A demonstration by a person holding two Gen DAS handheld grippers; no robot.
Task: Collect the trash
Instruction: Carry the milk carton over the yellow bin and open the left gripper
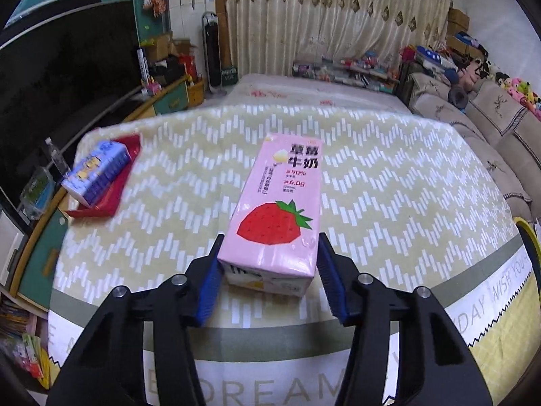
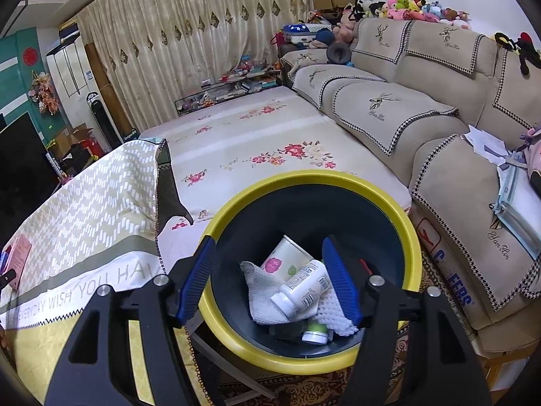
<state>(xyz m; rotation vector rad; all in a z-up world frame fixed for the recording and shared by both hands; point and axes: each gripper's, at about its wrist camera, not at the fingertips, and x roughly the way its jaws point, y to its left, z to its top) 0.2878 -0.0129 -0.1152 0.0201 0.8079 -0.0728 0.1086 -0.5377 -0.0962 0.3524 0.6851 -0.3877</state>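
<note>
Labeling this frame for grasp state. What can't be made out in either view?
- Left wrist: whether the left tool pads press the pink milk carton; its sides hide contact.
- Left wrist: blue carton on red tray, print blurred.
- Right wrist: bin bottom, covered by white cloth and bottle; right tool in front.

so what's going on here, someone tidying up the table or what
A person with a gripper in each hand is clearing trash off the table. The left gripper straddles a pink strawberry milk carton lying on the tablecloth; whether its pads are pressing yet is unclear. The right gripper is open over the yellow-rimmed bin, which already holds a white bottle and other rubbish. A blue carton on a red tray is not yet collected.
</note>
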